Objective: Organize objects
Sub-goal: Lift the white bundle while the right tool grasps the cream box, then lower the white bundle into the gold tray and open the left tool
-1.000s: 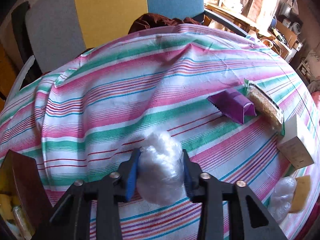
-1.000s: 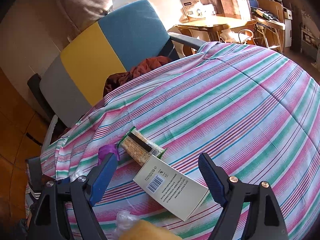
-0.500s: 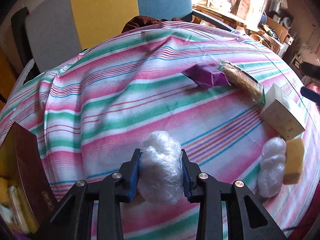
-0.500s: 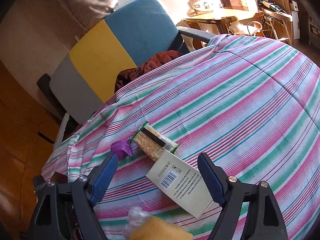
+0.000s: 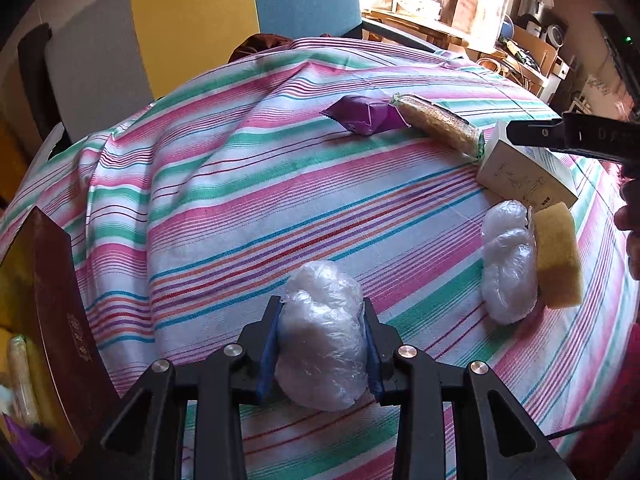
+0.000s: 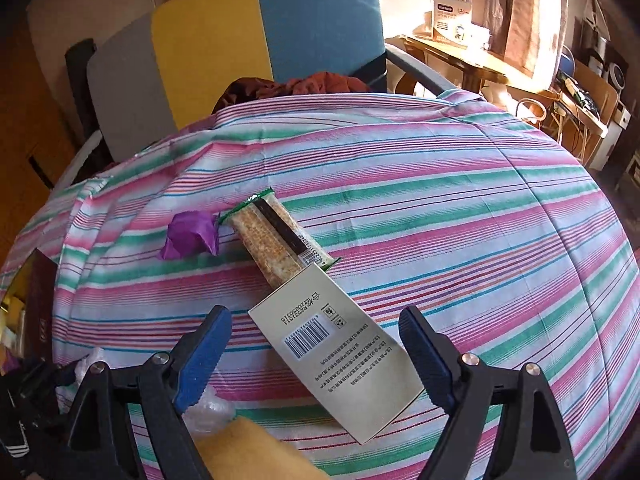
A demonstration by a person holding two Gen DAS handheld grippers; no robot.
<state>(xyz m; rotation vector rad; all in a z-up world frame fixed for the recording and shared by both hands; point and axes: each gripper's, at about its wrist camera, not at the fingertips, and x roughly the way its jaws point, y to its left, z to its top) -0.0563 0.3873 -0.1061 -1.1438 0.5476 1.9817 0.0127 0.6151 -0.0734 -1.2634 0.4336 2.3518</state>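
Observation:
My left gripper (image 5: pixel 322 346) is shut on a clear plastic bundle (image 5: pixel 322 332), held just above the striped tablecloth (image 5: pixel 248 200). A second plastic bundle (image 5: pixel 506 264) lies to the right, touching a yellow sponge (image 5: pixel 556 256). Beyond them lie a cream carton (image 5: pixel 524 176), a cracker packet (image 5: pixel 438 124) and a purple wrapper (image 5: pixel 364 116). My right gripper (image 6: pixel 316 350) is open, its jaws on either side of the cream carton (image 6: pixel 336 344) and above it. The cracker packet (image 6: pixel 276 236), purple wrapper (image 6: pixel 190 236) and sponge (image 6: pixel 256 452) show there too.
A dark brown box (image 5: pixel 56 312) with yellow items inside stands at the table's left edge. A grey, yellow and blue chair (image 6: pixel 240 40) with a rust-coloured cloth stands behind the table. A cluttered desk (image 6: pixel 472 56) is at the back right.
My left gripper has moved right and nearer the second bundle and sponge, still holding its bundle. My right gripper has shifted so that the carton lies between its open jaws.

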